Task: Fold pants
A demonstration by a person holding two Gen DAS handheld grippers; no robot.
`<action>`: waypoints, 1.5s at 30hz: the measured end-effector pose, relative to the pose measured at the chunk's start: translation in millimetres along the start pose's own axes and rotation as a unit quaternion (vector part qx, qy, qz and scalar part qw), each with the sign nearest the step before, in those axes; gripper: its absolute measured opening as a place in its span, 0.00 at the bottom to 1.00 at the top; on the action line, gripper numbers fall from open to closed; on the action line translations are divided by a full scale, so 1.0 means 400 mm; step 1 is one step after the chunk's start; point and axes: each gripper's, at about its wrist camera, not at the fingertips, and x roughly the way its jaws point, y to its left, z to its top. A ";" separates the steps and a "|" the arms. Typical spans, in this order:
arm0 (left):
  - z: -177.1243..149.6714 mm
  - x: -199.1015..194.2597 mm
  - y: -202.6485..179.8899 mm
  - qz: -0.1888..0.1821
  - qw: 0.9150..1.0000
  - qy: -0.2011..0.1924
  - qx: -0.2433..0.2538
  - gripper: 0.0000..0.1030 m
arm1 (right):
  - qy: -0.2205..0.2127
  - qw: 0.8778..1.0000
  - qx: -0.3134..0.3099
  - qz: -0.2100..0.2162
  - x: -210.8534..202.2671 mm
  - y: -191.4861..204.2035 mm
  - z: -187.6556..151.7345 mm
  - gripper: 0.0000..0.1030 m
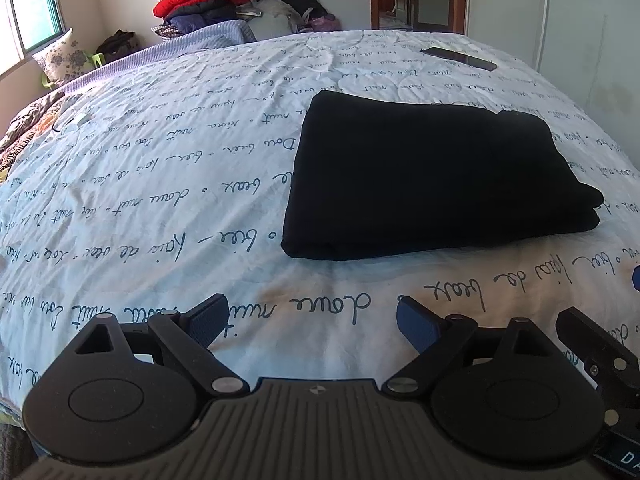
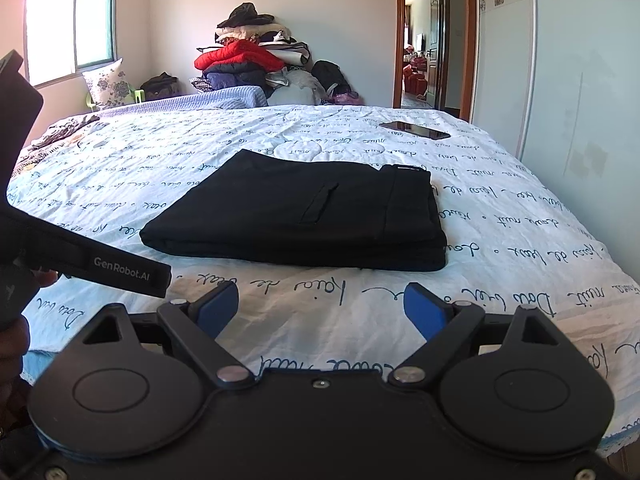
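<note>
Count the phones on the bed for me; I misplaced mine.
1. A flat black rectangular phone lies on the script-printed white bedspread, beyond the folded black pants, near the doorway side. Others may be hidden.

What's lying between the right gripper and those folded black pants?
Nothing but bare bedspread. The right wrist view shows only printed fabric between the open right gripper and the pants.

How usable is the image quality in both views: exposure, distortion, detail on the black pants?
Left wrist: strong fisheye bowing of the bed; pants a nearly featureless black. Right wrist: window blown out; pants show pocket and fold layers; both sharp.
</note>
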 end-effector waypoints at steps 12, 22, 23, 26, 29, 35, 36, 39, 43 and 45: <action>0.000 0.000 0.000 0.000 1.000 0.001 0.000 0.90 | 0.001 1.000 -0.001 0.000 0.000 0.001 -0.001 0.88; -0.002 0.000 -0.001 0.002 1.000 0.002 0.002 0.90 | 0.000 1.000 0.002 0.001 -0.002 -0.004 -0.005 0.88; -0.001 0.001 -0.001 0.001 1.000 0.002 0.002 0.90 | 0.000 1.000 0.001 0.001 -0.001 -0.003 -0.005 0.88; -0.001 0.001 -0.002 0.002 1.000 0.002 0.002 0.90 | 0.000 1.000 0.003 0.001 -0.001 -0.006 -0.005 0.88; -0.001 0.001 -0.001 0.002 1.000 0.002 0.002 0.90 | 0.001 1.000 0.005 0.001 -0.001 -0.007 -0.006 0.88; -0.003 0.001 -0.002 0.003 1.000 0.001 0.004 0.90 | 0.000 1.000 0.004 0.002 -0.003 -0.007 -0.007 0.88; -0.003 0.000 -0.003 0.004 1.000 0.000 0.004 0.90 | 0.000 1.000 0.004 0.002 -0.003 -0.007 -0.007 0.88; -0.004 -0.004 -0.006 0.007 1.000 -0.005 0.008 0.90 | 0.000 1.000 0.004 0.001 -0.002 -0.009 -0.007 0.88; -0.005 -0.016 -0.011 0.014 0.999 -0.025 0.020 0.90 | 0.001 1.000 0.004 0.002 -0.001 -0.009 -0.006 0.88; 0.000 -0.022 -0.009 0.013 0.999 -0.032 0.017 0.90 | 0.002 1.000 0.004 0.002 0.001 -0.010 -0.004 0.88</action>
